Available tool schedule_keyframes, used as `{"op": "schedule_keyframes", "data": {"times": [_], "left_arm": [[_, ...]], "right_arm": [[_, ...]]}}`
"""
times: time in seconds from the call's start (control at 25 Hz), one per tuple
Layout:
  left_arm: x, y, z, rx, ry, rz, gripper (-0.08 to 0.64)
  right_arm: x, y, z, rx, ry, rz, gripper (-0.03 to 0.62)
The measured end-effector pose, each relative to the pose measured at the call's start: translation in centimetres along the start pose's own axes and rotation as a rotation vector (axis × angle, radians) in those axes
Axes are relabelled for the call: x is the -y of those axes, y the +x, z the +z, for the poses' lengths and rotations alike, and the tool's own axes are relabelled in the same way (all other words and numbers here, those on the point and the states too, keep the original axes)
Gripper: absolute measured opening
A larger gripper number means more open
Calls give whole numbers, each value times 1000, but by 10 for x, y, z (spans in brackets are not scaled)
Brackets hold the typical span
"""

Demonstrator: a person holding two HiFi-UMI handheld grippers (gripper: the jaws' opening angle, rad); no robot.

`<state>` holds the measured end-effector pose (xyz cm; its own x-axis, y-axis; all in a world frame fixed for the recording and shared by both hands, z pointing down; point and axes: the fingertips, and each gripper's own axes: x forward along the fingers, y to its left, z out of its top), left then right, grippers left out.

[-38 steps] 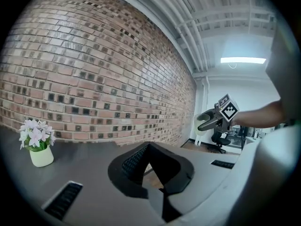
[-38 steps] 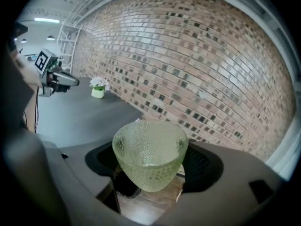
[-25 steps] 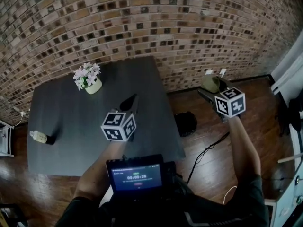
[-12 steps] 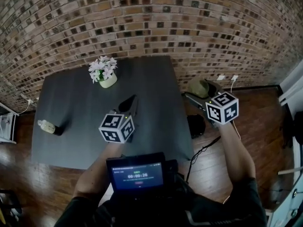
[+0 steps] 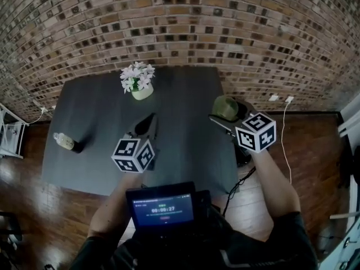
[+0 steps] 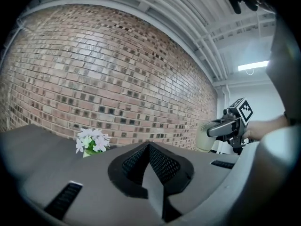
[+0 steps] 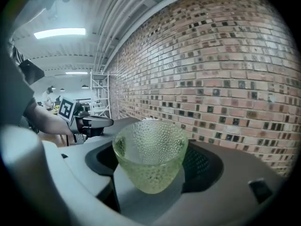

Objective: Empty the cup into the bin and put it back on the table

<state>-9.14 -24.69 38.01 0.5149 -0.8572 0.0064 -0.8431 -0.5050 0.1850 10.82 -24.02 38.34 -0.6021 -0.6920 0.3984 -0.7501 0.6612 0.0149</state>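
Carried leftward, green cup (image 5: 225,107) now hangs over table (image 5: 95,139) edge, clamped wide in the right gripper (image 7: 153,163).

Table layout, from the head view
Flower pot (image 5: 140,84) at back-mid of table (image 5: 101,117), by brick wall (image 5: 180,21); bottle (image 5: 67,143) at table's left edge; left gripper (image 5: 148,121) over mid-front; cup (image 5: 225,107) btw jaws of right gripper (image 5: 223,115), over table's right edge.

A brick wall (image 5: 180,21) backs the dark table (image 5: 95,128) on a wooden floor (image 5: 315,151).
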Motion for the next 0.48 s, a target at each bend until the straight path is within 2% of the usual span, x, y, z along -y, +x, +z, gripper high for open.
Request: {"op": "schedule_keyframes", "data": {"times": [0.32,0.48], "left_arm": [[-51,-40,-12,-25,-7,117,3],[-74,-59,-17,-32,-4,158,3]], "right_arm": [[-63,65,-11,-3,6,152,391],[-86,90,-14,-1,4,196,391]]}}
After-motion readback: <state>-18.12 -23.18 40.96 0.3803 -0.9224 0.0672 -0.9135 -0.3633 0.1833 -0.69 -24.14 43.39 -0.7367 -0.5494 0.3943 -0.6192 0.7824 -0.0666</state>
